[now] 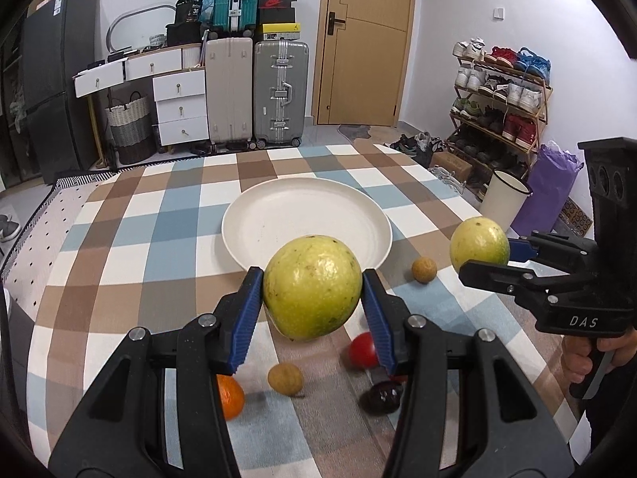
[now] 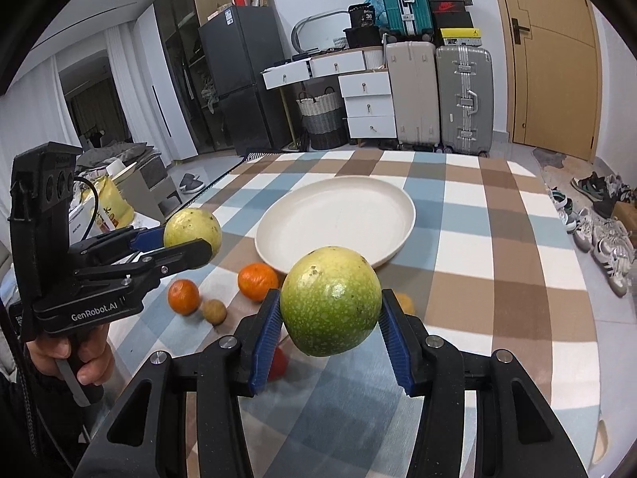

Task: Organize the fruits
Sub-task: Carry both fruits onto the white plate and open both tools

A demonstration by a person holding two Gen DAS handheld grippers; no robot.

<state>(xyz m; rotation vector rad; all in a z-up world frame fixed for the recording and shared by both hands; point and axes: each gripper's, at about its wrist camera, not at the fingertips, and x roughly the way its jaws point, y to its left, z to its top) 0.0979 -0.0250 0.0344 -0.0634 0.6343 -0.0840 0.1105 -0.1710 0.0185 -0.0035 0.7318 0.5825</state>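
My left gripper is shut on a yellow-green round fruit, held above the checked cloth just in front of the empty white plate. My right gripper is shut on a second green fruit, also raised near the plate. Each gripper shows in the other's view: the right one at the right with its fruit, the left one at the left with its fruit. Loose on the cloth lie an orange, two small brown fruits, a red fruit and a dark fruit.
Two oranges and a small brown fruit lie left of my right gripper. The checked tablecloth covers the table. Beyond it stand suitcases, white drawers, a door and a shoe rack.
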